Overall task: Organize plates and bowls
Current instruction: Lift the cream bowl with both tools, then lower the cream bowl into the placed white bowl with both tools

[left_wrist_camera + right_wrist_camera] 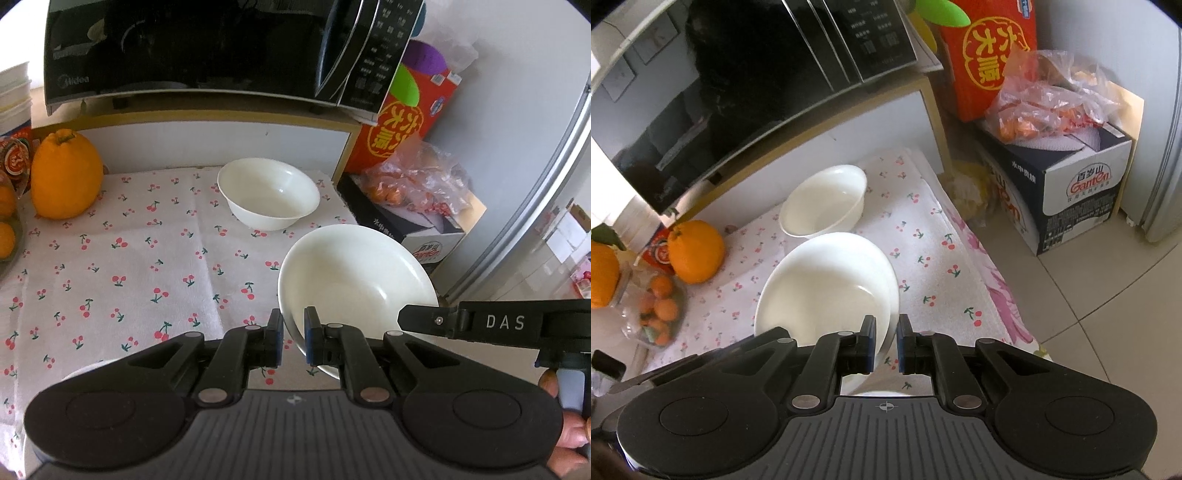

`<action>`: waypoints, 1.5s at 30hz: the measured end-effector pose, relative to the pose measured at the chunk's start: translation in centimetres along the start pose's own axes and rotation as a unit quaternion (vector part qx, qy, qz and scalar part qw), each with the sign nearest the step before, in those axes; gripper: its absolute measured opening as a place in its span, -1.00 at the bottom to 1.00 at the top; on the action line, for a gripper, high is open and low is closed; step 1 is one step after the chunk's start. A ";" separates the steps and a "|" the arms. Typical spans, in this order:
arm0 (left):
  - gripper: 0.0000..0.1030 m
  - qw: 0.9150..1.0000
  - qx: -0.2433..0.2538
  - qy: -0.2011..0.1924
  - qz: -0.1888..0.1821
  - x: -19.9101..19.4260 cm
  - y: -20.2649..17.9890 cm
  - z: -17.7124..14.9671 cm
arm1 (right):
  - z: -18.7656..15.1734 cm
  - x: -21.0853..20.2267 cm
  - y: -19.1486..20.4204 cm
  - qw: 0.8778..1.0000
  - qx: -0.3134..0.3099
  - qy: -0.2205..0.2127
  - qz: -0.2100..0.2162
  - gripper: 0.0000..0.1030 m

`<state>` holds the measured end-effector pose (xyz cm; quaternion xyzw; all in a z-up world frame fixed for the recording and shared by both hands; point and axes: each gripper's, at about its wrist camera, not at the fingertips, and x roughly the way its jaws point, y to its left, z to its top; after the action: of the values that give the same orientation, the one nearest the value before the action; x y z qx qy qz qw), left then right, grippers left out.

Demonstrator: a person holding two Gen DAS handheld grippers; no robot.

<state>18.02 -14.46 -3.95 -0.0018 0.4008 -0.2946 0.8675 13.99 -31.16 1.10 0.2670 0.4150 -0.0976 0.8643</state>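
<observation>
Jaws first: in the left wrist view your left gripper (294, 341) is clamped on the near rim of a white bowl (354, 288), the wall pinched between the blue pads and the bowl tipped up so its inside faces the lens. The right gripper comes in from the right edge as a black arm marked DAS, its tip at the bowl's far rim, your fingers (569, 435) wrapped round its handle. A second white bowl (268, 192) sits upright further back on the cherry-print cloth (110, 266), apart from the held one. Judged from this, you are carrying the held bowl toward the second one to nest it; level it before you lower, keep both grips even so the thin rim does not slip, and centre it over the other's mouth. In the right wrist view your right gripper (886, 341) is shut on the same bowl's rim, the second bowl just beyond it. The surface is covered by that cloth, which hangs over the right side with a pink floral layer beneath; a creased cloth may let a bowl rock. A large orange (696, 251) and a dish of small fruit (659, 314) stand to the left, a black microwave (738, 92) overhangs on a shelf, so watch your headroom. Cartons (1082, 192) and a plastic bag (1045, 99) sit on the tiled floor to the right.
</observation>
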 end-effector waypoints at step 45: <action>-0.76 0.999 0.046 0.002 -0.025 -7.0 -3.6 -5.4 | -4.4 -7.9 0.0 0.997 -0.068 0.038 -0.011 -0.76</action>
<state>8.90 -12.57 -1.92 0.0284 0.3880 -0.3346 0.8583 6.01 -29.22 4.92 0.2063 0.4561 -0.0688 0.8629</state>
